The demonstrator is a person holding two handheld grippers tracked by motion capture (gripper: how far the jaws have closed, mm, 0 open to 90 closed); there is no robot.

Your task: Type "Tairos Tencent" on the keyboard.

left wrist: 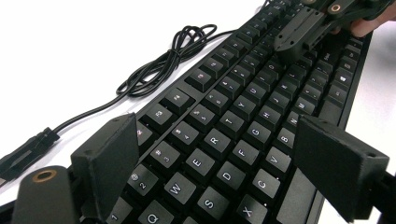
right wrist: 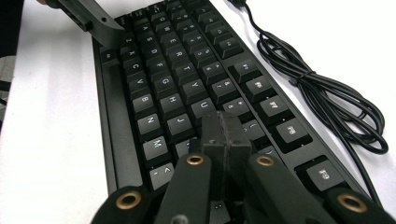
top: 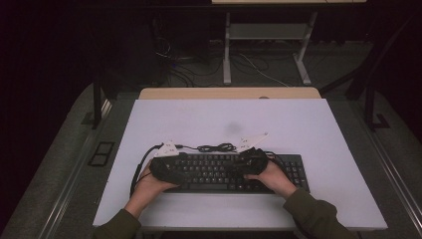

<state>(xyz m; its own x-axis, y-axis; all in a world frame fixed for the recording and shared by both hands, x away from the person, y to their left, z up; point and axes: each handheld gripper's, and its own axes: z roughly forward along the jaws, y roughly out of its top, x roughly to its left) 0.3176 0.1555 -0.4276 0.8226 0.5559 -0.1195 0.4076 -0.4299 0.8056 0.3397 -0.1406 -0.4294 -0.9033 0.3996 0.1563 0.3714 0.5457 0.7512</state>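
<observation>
Left gripper (top: 166, 167) over the keyboard's (top: 224, 172) left end, lower left of centre in the high view, jaws spread wide above the letter keys with nothing between them. Keyboard flat on the white table (top: 209, 119), just below the frame's middle, its coiled cable (top: 217, 147) lying along the far edge. Right gripper (top: 254, 158) over the keyboard's right half, jaws pressed together, empty, tips just above or on the keys near the middle rows; contact hard to judge.
</observation>
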